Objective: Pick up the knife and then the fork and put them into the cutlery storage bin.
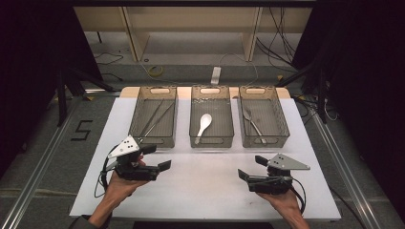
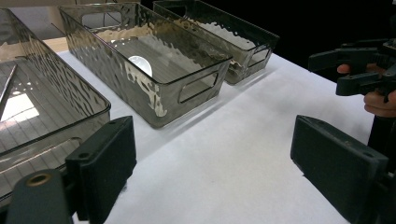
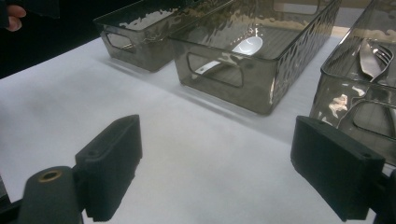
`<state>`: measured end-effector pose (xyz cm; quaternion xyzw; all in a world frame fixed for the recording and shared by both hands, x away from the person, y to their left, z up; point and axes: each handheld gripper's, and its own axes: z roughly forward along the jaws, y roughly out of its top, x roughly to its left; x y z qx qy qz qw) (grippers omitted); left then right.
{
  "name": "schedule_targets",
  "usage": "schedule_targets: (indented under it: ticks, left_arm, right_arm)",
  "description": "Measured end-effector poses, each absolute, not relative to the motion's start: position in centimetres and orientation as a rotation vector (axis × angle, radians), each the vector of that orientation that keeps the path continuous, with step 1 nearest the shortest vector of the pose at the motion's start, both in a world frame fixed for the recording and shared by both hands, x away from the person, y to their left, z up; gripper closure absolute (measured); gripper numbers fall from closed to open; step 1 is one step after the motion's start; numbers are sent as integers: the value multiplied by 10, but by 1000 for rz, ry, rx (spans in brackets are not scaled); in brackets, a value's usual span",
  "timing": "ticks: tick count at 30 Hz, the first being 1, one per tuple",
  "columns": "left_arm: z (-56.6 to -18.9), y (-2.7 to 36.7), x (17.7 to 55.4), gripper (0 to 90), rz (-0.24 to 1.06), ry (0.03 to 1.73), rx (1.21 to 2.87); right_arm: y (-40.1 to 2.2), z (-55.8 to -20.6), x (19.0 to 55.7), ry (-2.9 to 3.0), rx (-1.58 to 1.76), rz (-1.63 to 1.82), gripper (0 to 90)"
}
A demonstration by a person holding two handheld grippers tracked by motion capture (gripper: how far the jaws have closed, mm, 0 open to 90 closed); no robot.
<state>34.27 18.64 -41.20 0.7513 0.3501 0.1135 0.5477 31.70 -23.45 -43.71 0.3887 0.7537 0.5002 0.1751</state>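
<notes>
Jaws spread wide on your left gripper (image 1: 160,157) and right gripper (image 1: 249,167), both empty, low in frame over the white mat (image 1: 205,186). Beyond them, mid-frame: three bins, white spoon (image 1: 204,125) in the middle bin (image 1: 211,140).

The high view looks forward and down from above the person's side, far enough back to take in the whole white table (image 1: 200,186), its three bins and the floor beyond. The left gripper view sits low and close over the table (image 2: 243,154), facing across it toward the right: the left bin (image 2: 51,112) is nearest, the middle bin (image 2: 154,60) and right bin (image 2: 224,32) recede. The right gripper view is equally low and faces the opposite way, with the right bin (image 3: 341,93) nearest and the left bin (image 3: 140,32) farthest. Both gripper views share the middle bin (image 3: 252,46) and the bare tabletop (image 3: 187,154) before it.
</notes>
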Motion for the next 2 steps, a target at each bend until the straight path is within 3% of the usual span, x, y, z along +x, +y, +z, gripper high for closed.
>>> schedule_targets:
  ticks: [2]
  left_arm:
    - [-412, 186, 343, 135, 271, 832, 1780]
  right_arm:
    - [-234, -437, 317, 2136, 1102, 1416, 175]
